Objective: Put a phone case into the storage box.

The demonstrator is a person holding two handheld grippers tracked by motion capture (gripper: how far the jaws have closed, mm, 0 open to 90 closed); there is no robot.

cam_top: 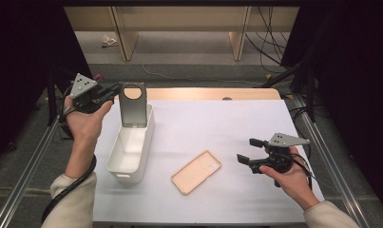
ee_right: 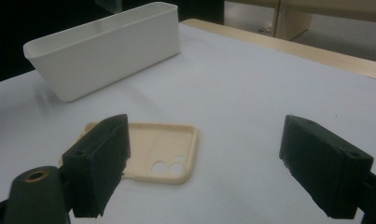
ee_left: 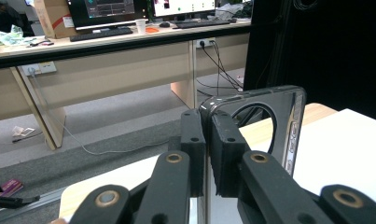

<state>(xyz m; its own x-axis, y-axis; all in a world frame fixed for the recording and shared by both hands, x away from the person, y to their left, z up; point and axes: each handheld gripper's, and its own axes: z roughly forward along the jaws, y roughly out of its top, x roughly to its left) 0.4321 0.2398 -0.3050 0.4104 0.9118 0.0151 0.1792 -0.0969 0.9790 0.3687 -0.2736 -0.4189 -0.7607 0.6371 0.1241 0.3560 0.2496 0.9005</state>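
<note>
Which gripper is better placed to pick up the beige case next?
Right. The right gripper hangs open beside the beige phone case, while the left gripper is shut on the dark phone case over the white bin.

The dark phone case (cam_top: 133, 105) looks like hard plastic with a glossy, mirror-like edge; the cream phone case (cam_top: 196, 172) looks like soft matt plastic, smooth; the white bin (cam_top: 130, 152) is smooth plastic with a faint sheen; the table cover (cam_top: 236, 128) is matt white, like paper; the table edge (cam_top: 208, 93) beyond it looks like pale wood; the gripper pads (ee_right: 99, 158) are matt black.
</note>
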